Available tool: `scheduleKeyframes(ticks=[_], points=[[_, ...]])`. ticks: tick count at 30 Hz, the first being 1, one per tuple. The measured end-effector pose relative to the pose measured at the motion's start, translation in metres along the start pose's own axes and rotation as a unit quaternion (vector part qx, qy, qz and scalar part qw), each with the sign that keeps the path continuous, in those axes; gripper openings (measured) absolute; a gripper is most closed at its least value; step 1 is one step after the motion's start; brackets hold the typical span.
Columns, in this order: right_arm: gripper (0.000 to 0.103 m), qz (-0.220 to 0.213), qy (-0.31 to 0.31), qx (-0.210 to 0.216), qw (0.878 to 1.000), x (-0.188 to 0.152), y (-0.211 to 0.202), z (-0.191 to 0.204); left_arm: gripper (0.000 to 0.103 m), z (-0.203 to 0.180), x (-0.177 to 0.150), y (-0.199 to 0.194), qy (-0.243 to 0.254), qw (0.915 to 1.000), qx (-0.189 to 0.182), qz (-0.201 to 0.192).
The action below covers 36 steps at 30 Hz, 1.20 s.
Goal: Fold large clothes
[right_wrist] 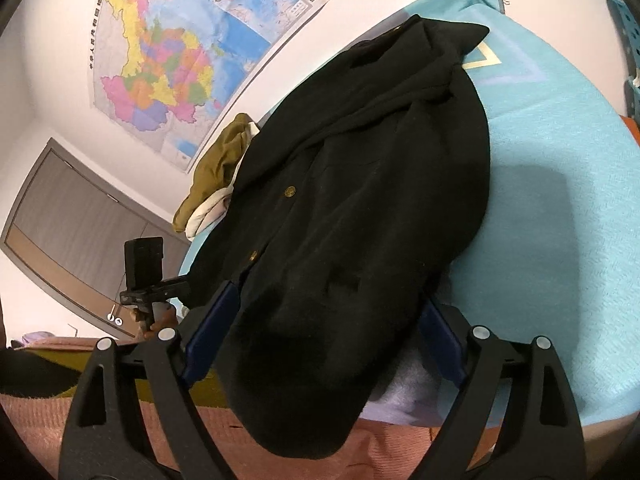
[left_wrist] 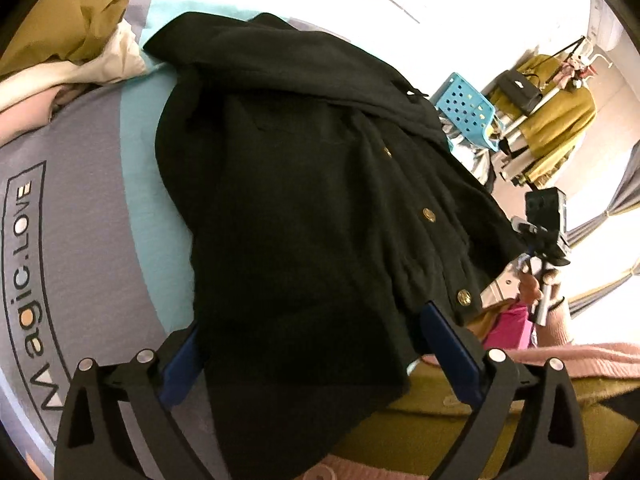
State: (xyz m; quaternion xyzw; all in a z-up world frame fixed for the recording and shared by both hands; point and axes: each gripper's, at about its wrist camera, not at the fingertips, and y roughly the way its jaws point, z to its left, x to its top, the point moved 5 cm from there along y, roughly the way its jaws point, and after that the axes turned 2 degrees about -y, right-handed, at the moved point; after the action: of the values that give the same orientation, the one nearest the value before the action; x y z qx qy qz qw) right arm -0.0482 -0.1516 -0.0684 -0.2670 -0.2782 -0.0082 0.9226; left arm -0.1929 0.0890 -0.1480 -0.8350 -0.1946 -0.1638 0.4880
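A black coat (left_wrist: 300, 160) with gold buttons lies lengthwise on the bed, its front partly folded over. Its near hem hangs over the bed's edge toward me. My left gripper (left_wrist: 312, 320) stands wide open with the hem's left part between its blue pads (left_wrist: 180, 364), which do not squeeze it. In the right wrist view the same coat (right_wrist: 360, 200) stretches away. My right gripper (right_wrist: 330, 296) is also wide open, straddling the hem's right end. The other hand-held unit shows at the side in each view, the right one (left_wrist: 544, 220) and the left one (right_wrist: 146, 272).
The bed cover (left_wrist: 80, 220) is grey and teal (right_wrist: 560, 220). An olive and cream clothes pile (left_wrist: 80, 12) lies at its far corner. A blue perforated basket (left_wrist: 466, 108) and a clothes rack (left_wrist: 560, 120) stand beyond the bed. A map (right_wrist: 168, 60) hangs on the wall. A pink sleeve (left_wrist: 600, 360) is close by.
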Motion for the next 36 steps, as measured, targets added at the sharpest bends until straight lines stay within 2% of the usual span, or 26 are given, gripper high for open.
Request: scheduleKeyframes(ticks=[3, 4, 5, 7, 9, 10, 11, 12, 13, 14, 15, 17, 21, 26, 30, 33, 36], points=[[0.085, 0.001, 0.003, -0.005, 1.000, -0.001, -0.002, -0.004, 0.089, -0.001, 0.000, -0.001, 0.003, 0.9998, 0.019, -0.002], [0.088, 0.000, 0.000, -0.009, 1.000, -0.001, 0.000, -0.002, 0.090, -0.002, 0.000, 0.000, 0.003, 0.9997, 0.023, -0.003], [0.091, 0.000, -0.003, -0.010, 1.000, -0.002, 0.001, -0.001, 0.092, -0.003, 0.000, 0.000, 0.003, 0.9996, 0.026, -0.002], [0.092, 0.008, -0.026, -0.029, 0.999, -0.005, 0.009, 0.005, 0.096, -0.009, -0.001, 0.004, 0.017, 0.9991, 0.038, -0.002], [0.084, 0.010, -0.034, -0.031, 0.999, -0.008, 0.011, 0.006, 0.095, -0.015, -0.002, 0.008, 0.031, 0.9975, 0.063, -0.006], [0.062, 0.014, -0.032, -0.029, 0.999, -0.009, 0.013, 0.005, 0.088, -0.016, -0.003, 0.009, 0.034, 0.9965, 0.076, -0.011], [0.047, 0.012, -0.010, -0.015, 1.000, -0.009, 0.015, 0.001, 0.063, -0.017, -0.002, 0.008, 0.034, 0.9953, 0.089, -0.017], [0.044, 0.012, 0.008, 0.000, 1.000, -0.010, 0.016, -0.002, 0.055, -0.014, 0.000, 0.007, 0.024, 0.9943, 0.102, -0.022], [0.034, 0.010, 0.008, 0.003, 1.000, -0.009, 0.018, 0.000, 0.043, -0.011, 0.001, 0.005, 0.013, 0.9951, 0.096, -0.021], [0.023, 0.003, 0.010, 0.005, 1.000, -0.009, 0.016, 0.000, 0.023, -0.009, 0.001, 0.005, -0.010, 0.9971, 0.074, -0.015], [0.020, -0.008, 0.018, 0.017, 1.000, -0.008, 0.012, 0.002, 0.020, -0.008, 0.001, 0.006, -0.022, 0.9978, 0.062, -0.008], [0.014, -0.036, 0.020, 0.038, 0.998, -0.004, -0.001, 0.009, 0.015, -0.008, 0.002, 0.004, -0.033, 0.9976, 0.060, -0.010], [0.011, -0.089, -0.008, 0.048, 0.995, 0.005, -0.034, 0.036, 0.010, -0.009, 0.008, -0.027, -0.063, 0.9971, 0.004, -0.043], [0.009, -0.125, -0.050, 0.059, 0.989, 0.003, -0.067, 0.073, 0.007, -0.016, 0.009, -0.075, -0.057, 0.9942, -0.007, -0.090], [0.009, -0.111, -0.054, 0.056, 0.991, -0.009, -0.067, 0.077, 0.007, -0.010, 0.000, -0.091, -0.066, 0.9931, -0.016, -0.096], [0.009, -0.085, -0.030, 0.038, 0.995, -0.020, -0.057, 0.058, 0.008, -0.001, -0.002, -0.083, -0.079, 0.9937, -0.023, -0.075], [0.009, -0.081, -0.015, 0.039, 0.996, -0.022, -0.051, 0.050, 0.008, 0.008, -0.003, -0.072, -0.101, 0.9930, -0.024, -0.055]])
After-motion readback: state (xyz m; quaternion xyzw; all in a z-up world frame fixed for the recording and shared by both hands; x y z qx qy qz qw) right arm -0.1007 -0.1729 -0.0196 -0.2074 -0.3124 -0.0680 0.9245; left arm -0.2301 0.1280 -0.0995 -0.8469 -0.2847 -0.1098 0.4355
